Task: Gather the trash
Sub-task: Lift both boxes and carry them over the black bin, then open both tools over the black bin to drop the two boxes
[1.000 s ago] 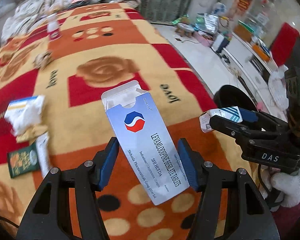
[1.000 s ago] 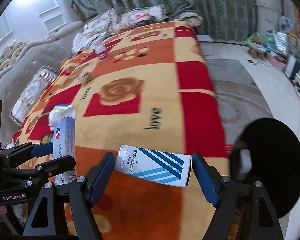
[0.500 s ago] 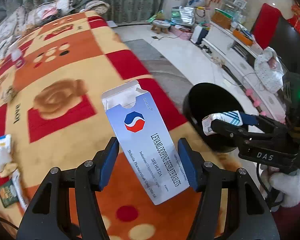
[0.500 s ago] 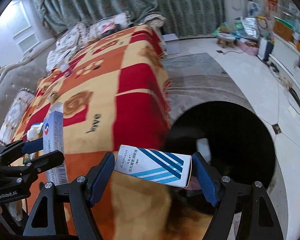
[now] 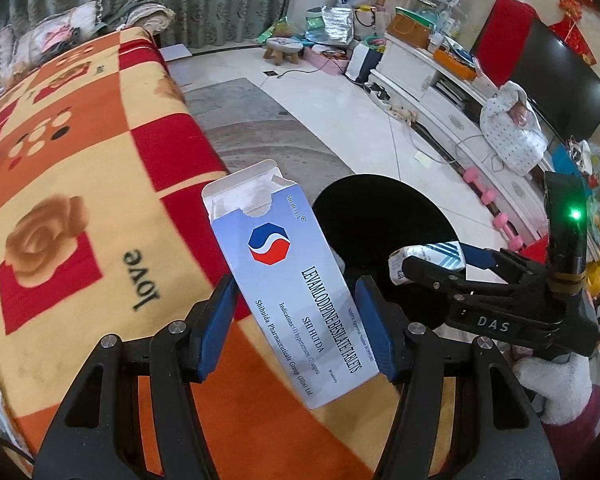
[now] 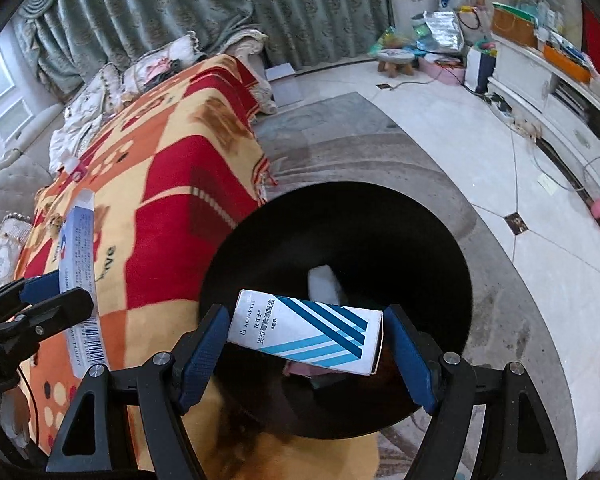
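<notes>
- The left tool [image 5: 296,316] clamps a blue tablet carton [image 5: 288,276] at its lower half, top flap open; it hangs over the near edge of the patterned blanket [image 5: 80,152], just left of the black bin [image 5: 384,216]
- The right tool [image 6: 304,340] grips a striped eye-drop box [image 6: 306,334] end to end, lying crosswise, above the bin's [image 6: 340,236] open mouth; a pale item lies inside
- The blanket's [image 6: 172,184] edge drops beside the bin's left rim; to the right and far side lie a grey rug [image 6: 500,280] and open tiled floor [image 6: 440,120]

Left gripper [image 5: 296,316] clamps a tablet box [image 5: 288,280] near the black bin [image 5: 380,216].
</notes>
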